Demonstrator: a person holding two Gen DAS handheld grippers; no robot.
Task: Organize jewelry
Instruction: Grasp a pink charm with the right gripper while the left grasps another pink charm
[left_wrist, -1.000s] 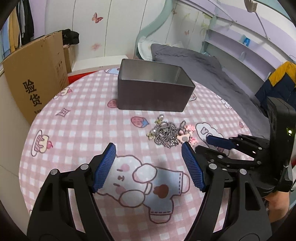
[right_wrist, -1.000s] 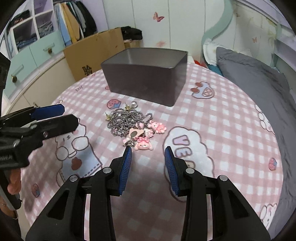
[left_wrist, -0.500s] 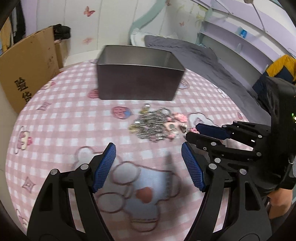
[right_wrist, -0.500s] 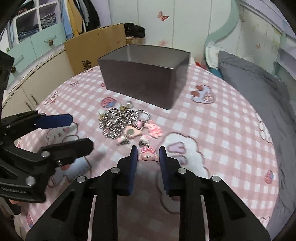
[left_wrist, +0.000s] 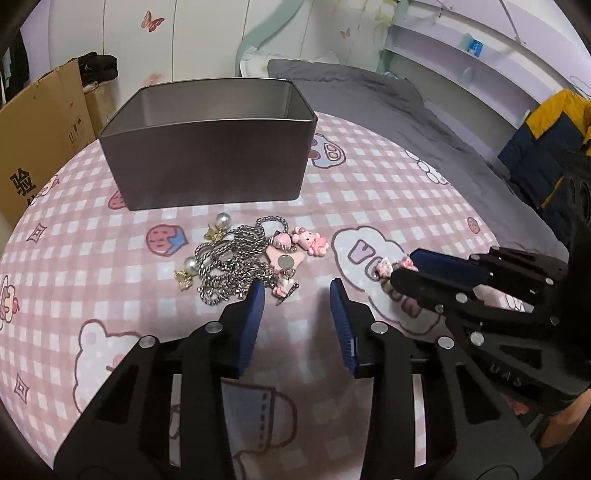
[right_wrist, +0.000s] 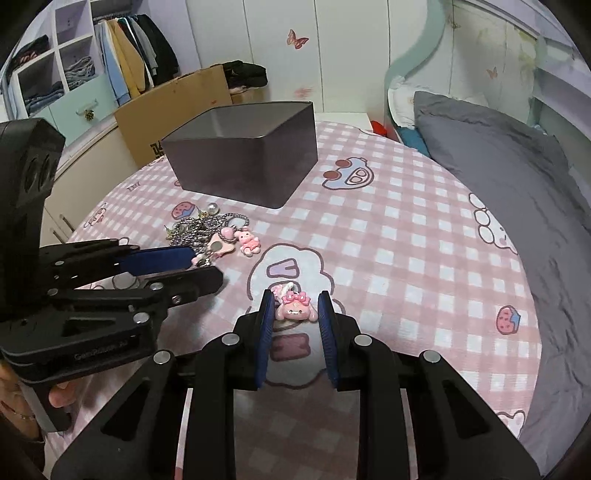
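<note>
Pink resin charm (right_wrist: 294, 312), cartoon face with bow: clamped between the blue pads of the right gripper (right_wrist: 294, 310), over the cloud print of the tablecloth (right_wrist: 406, 236); from the left wrist view it shows only as a pink-and-white bit (left_wrist: 384, 266) at that gripper's tips (left_wrist: 400, 271).

Silver chain heap (left_wrist: 232, 264), tangled, on the pink checked cloth in front of the tin. Lying with it: two pearl-and-gold earrings (left_wrist: 220, 226), a pink bunny charm (left_wrist: 310, 240), a pale pink heart tag (left_wrist: 285, 258) with a round metal disc.

Dark grey metal tin (left_wrist: 210, 147), rectangular, lid off, interior seen bare as far as visible; stands behind the heap, apart from it.

Left gripper (left_wrist: 297, 299): fingers apart, nothing between them, tips just beside the near edge of the chain heap.

Background: cardboard box (left_wrist: 33, 140), grey bedding (right_wrist: 517, 177).
</note>
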